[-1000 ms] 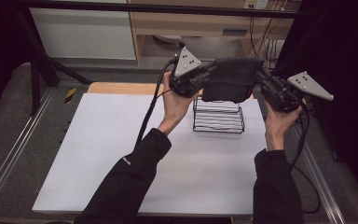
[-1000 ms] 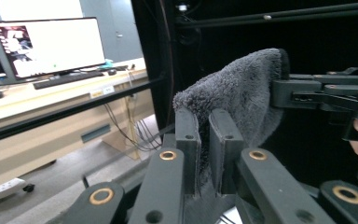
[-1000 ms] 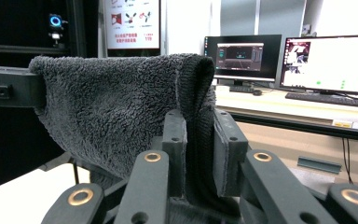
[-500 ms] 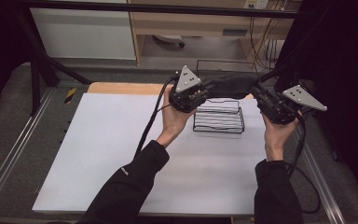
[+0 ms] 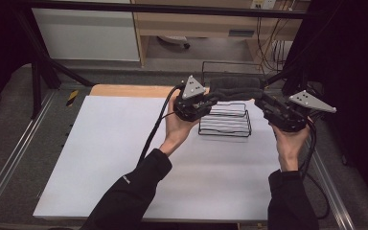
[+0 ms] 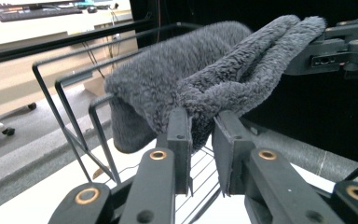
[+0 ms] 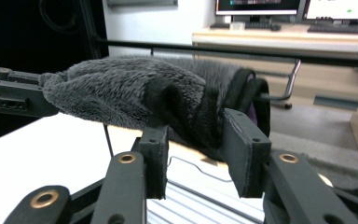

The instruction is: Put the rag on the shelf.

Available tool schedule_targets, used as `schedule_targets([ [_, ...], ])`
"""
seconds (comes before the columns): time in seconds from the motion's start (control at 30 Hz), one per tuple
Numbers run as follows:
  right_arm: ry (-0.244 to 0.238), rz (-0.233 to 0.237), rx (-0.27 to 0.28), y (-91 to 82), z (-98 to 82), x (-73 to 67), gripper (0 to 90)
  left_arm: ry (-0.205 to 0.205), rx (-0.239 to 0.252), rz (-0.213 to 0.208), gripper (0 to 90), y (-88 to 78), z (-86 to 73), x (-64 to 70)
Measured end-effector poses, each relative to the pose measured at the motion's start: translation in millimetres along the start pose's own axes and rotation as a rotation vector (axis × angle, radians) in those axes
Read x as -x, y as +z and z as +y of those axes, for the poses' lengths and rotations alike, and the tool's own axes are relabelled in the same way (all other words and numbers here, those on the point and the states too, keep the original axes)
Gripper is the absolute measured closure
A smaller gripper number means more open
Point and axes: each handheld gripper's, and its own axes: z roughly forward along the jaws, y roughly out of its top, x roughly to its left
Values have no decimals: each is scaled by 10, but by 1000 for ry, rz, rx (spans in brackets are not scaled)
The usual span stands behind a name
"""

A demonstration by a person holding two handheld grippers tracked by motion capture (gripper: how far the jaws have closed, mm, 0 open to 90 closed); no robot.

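Grey fleece cloth (image 5: 235, 88) being draped over back rail of wire rack (image 5: 225, 125) on tabletop (image 5: 105, 158). Judged light, soft, limp, non-slippery, unbreakable; best pinched at end folds. Left hand-held gripper (image 6: 200, 140) and right hand-held gripper (image 7: 191, 149): jaws just being opened, pads being parted from cloth ends.

Both hands lowered the fleece cloth (image 5: 235, 88) onto the rack (image 5: 225, 122), jaws opening.
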Motion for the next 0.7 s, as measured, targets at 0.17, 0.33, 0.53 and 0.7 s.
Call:
schedule_targets([
  [0.17,19,14,-66,0,-34,10,581,-19,-44,-2,725,29,-81,-21],
  [0.33,30,16,-118,13,-88,15,555,-23,-77,1,697,77,-159,-12],
  [0.53,40,12,-141,57,-228,38,493,-28,-123,8,625,128,-280,-27],
  [0.7,49,18,-133,102,-376,64,407,-40,-155,16,548,158,-396,-69],
])
